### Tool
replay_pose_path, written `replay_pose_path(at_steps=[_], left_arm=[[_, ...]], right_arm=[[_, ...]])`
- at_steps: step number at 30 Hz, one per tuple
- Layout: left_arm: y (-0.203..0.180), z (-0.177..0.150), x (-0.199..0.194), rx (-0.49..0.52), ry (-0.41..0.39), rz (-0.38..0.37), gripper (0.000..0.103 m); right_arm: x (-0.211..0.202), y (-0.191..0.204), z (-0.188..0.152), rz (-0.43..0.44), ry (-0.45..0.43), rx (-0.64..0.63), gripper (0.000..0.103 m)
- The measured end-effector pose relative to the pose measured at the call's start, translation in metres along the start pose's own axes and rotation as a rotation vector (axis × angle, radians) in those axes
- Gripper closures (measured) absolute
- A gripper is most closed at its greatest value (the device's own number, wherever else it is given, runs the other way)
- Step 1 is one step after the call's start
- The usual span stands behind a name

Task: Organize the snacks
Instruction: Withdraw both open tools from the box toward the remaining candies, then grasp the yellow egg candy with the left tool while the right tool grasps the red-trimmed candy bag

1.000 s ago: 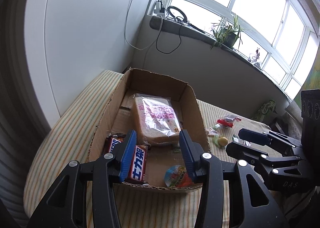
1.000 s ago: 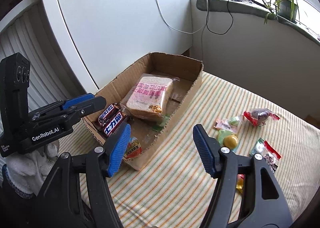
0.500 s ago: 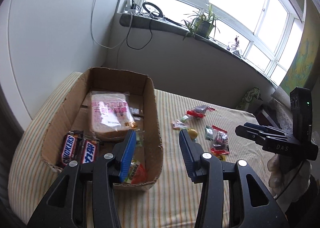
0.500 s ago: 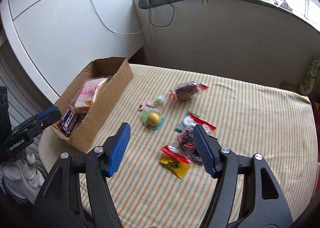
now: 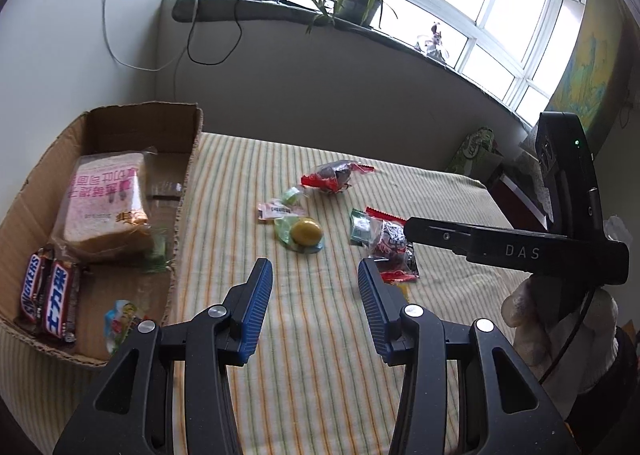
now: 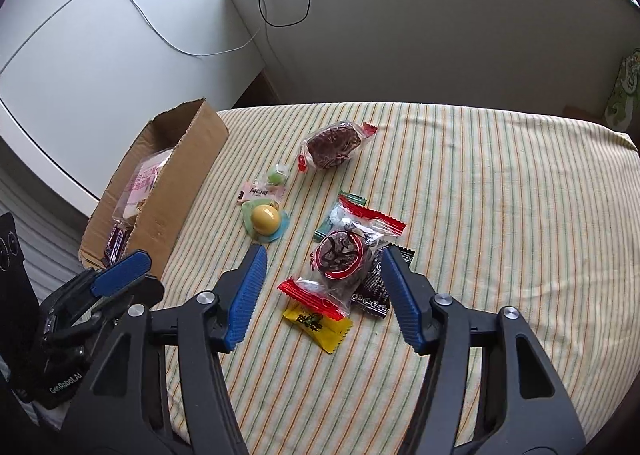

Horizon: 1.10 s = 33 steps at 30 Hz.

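Both tools are empty with jaws spread wide. Directly between the fingers of the right gripper (image 6: 322, 291) lies an overlapping cluster of loose snacks: nearest, a yellow packet (image 6: 318, 325), touching a red-edged clear sachet (image 6: 316, 293); just beyond, a round dark cake in clear wrap (image 6: 342, 253) with a black packet (image 6: 374, 289) against the right finger; at the far edge a green-edged sachet (image 6: 334, 221). The cake wrapper's long axis runs diagonally, its red crimped end pointing away and to the right of the jaws. Ahead of the left finger sit a yellow ball sweet on a green wrapper (image 6: 265, 220), then a pink sachet (image 6: 262, 193) and a small green sweet (image 6: 277, 176); farthest, a brown pastry in a red-ended wrapper (image 6: 334, 143), its long axis slanting away to the right. The left gripper (image 5: 316, 299) hovers over bare striped tablecloth (image 5: 320, 375). To the left of its jaws the cardboard box (image 5: 120, 123) already holds a small jelly cup (image 5: 120, 319), two Snickers bars (image 5: 48, 301) laid side by side lengthwise toward the camera, and bagged sliced bread (image 5: 106, 203). Assessment: the task is partly done, with four items boxed and about nine loose; the cluster under the right tool appears the likeliest next pick.
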<state>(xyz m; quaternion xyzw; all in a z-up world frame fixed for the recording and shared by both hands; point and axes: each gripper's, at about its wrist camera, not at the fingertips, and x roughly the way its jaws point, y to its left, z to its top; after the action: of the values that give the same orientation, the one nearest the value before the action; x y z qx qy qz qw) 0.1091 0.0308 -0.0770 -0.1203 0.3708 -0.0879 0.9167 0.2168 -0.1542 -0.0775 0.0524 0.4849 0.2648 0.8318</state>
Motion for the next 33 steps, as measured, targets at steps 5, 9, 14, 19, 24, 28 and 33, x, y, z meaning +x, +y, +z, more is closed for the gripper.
replay_pose_path(at_steps=[5, 9, 14, 19, 24, 28, 33], left_arm=[[-0.009, 0.002, 0.020, 0.032, 0.015, 0.011, 0.064], [-0.007, 0.005, 0.036, 0.040, 0.029, 0.022, 0.070], [-0.003, 0.009, 0.051, 0.048, 0.044, 0.034, 0.072], [-0.005, 0.012, 0.063, 0.073, 0.055, 0.049, 0.072], [-0.006, 0.017, 0.077, 0.106, 0.064, 0.071, 0.072], [-0.011, 0.018, 0.087, 0.135, 0.075, 0.091, 0.072], [-0.009, 0.017, 0.097, 0.129, 0.112, 0.082, 0.077]], right_arm=[[0.012, 0.001, 0.000, -0.013, 0.019, -0.019, 0.052], [0.022, 0.000, 0.001, -0.017, 0.042, -0.020, 0.052], [0.034, -0.005, 0.004, -0.024, 0.065, -0.027, 0.057], [0.041, -0.006, 0.003, -0.032, 0.079, -0.057, 0.058], [0.038, -0.007, 0.003, -0.061, 0.079, -0.087, 0.058], [0.039, -0.007, 0.003, -0.058, 0.085, -0.094, 0.058], [0.041, -0.005, 0.000, -0.074, 0.087, -0.121, 0.059]])
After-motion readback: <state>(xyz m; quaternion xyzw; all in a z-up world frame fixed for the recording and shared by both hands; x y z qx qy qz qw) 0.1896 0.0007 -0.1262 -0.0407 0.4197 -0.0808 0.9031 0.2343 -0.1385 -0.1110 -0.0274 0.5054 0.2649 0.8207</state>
